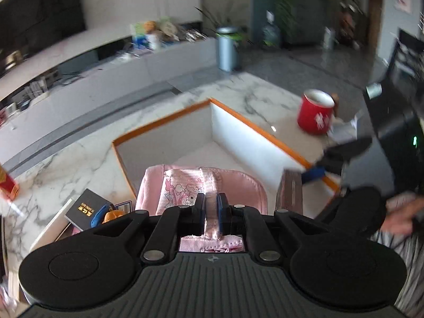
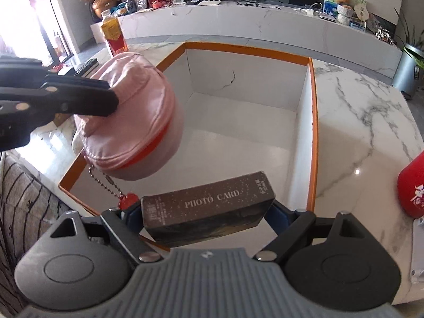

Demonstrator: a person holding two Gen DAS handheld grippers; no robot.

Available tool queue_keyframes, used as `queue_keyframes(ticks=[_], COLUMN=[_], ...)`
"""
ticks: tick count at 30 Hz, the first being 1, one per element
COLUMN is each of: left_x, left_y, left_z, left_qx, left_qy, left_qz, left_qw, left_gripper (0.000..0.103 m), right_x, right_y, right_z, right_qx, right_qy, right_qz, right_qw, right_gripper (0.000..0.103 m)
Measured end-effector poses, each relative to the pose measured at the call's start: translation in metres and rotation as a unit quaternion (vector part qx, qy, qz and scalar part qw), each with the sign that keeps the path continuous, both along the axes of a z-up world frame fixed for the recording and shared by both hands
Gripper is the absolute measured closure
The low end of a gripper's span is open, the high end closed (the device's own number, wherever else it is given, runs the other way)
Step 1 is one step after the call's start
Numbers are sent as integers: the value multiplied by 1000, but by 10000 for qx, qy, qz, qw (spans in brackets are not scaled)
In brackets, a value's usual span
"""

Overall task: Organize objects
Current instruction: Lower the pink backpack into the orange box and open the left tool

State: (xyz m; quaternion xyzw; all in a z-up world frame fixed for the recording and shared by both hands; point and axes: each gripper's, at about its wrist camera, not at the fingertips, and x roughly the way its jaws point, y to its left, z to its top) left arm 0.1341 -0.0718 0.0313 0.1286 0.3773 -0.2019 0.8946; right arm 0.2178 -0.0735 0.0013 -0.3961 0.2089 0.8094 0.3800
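My left gripper (image 1: 211, 204) is shut on the satin strap of a round pink pouch (image 1: 185, 185) and holds it above the near left corner of an open white box with an orange rim (image 1: 254, 124). In the right wrist view the pouch (image 2: 137, 122) hangs from the left gripper (image 2: 114, 100), with a bead chain and red tag below it. My right gripper (image 2: 206, 212) is shut on a brown "PHOTO CARD" box (image 2: 209, 209) over the near edge of the orange-rimmed box (image 2: 314, 132). That brown box (image 1: 290, 193) also shows in the left wrist view.
A red mug (image 1: 315, 115) stands on the marble table (image 1: 79, 164) right of the box. A black booklet (image 1: 86, 208) and small toys lie left of it. A red-and-yellow carton (image 2: 114, 35) stands at the far left. A striped sofa (image 2: 23, 198) is beside the table.
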Motion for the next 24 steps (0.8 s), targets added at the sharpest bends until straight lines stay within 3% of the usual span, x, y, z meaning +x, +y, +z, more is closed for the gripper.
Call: queue_keyframes(ticks=[4,8,12,17,21,24], left_x=[1,16,24,28,31,37], left_y=[-8,-12,-17,-32,-40,-39], left_z=[-6,-8,-11,-22,-36,-51], left_qx=[440,581,889,1466,1901,2083], left_qy=[317,736,1014,1403,1631,1800], left_qz=[-923,-1285,-1848,-2701,-3305,-3519], left_qw=[9943,9873,9735,9412,9100,8946], left_gripper=[92,92,92,92,92,92], right_x=[-2,-7,-10,-10,-9,-14], right_y=[6,11,15,16,17,16], right_z=[0,-2,-3,-1,-1,-1], right_qx=[-25,-40,-119,-99,-231,-252], right_qy=[-191,-405,-520,-703,-711,-732], right_qz=[254,489,705,899,1030,1227], right_qw=[9995,9980,9961,9934,9919,9894], right_gripper=[13,13,13,13,13,13])
